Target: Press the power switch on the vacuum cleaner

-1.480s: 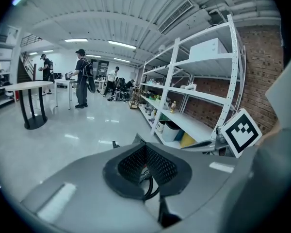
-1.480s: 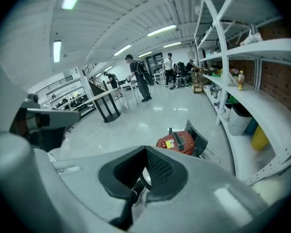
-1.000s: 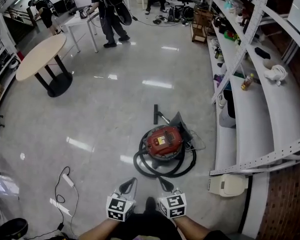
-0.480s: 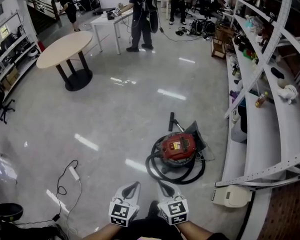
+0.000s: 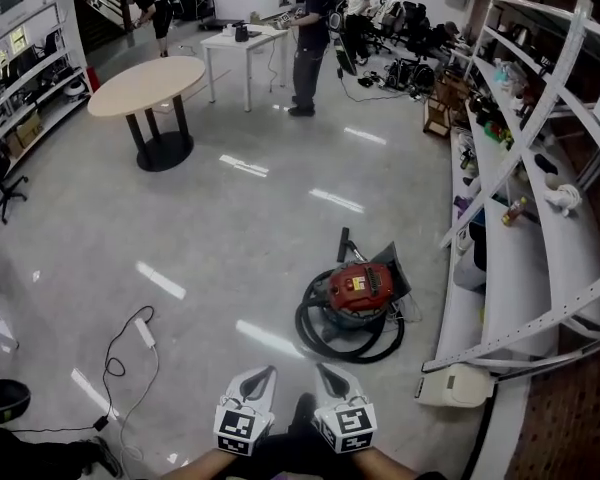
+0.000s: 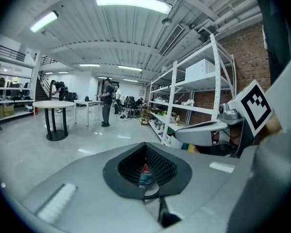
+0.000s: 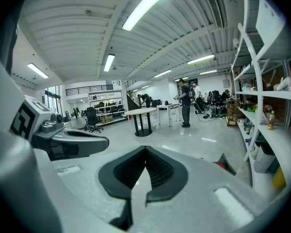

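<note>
Red vacuum [image 5: 358, 290] sits well ahead — we seem on the approach, left tool [image 5: 268, 370] and right tool [image 5: 321, 368] both pressed together, empty; next we must reach its switch.

Light: bright, even, from ceiling tube lamps [image 6: 133, 1] | Glare: white streaks on glossy floor [image 5: 263, 336], near and far | Shadows: soft, short | Distortion: fisheye bends shelving [image 5: 510, 268] at right; gripper views dark-cornered | Focus: nearest foreground soft, far room sharp
</note>
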